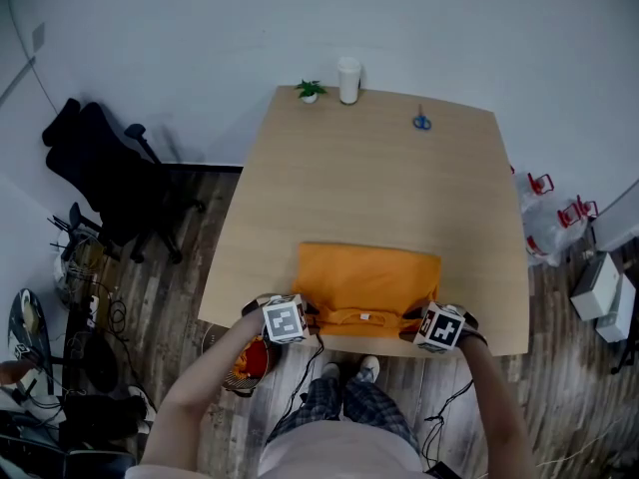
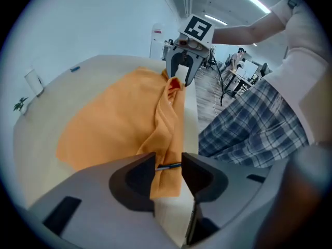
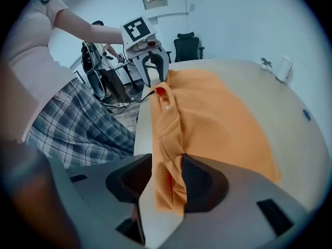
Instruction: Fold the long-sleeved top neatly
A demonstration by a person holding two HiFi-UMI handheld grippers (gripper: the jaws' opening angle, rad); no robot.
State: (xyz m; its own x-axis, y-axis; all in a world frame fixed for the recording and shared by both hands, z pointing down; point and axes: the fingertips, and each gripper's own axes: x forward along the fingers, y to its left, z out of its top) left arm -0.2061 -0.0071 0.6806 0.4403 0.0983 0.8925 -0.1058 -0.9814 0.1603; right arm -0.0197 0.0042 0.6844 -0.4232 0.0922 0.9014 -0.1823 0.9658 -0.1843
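The orange long-sleeved top [image 1: 367,282] lies folded into a rectangle at the near edge of the wooden table [image 1: 369,168]. My left gripper [image 1: 306,313] is at its near left corner and my right gripper [image 1: 419,317] at its near right corner, both pointing steeply down. In the left gripper view a bunched fold of the top [image 2: 119,123] runs between the left gripper [image 2: 168,165] jaws, which stand apart with a gap beside the cloth. In the right gripper view the ribbed hem [image 3: 163,183] lies between the right gripper [image 3: 166,173] jaws, also parted.
At the table's far edge stand a white cup [image 1: 347,79] and a small plant [image 1: 310,91], with blue scissors [image 1: 421,121] to their right. A black office chair [image 1: 110,183] is on the floor at the left. The person's plaid-trousered legs [image 1: 344,402] press against the near edge.
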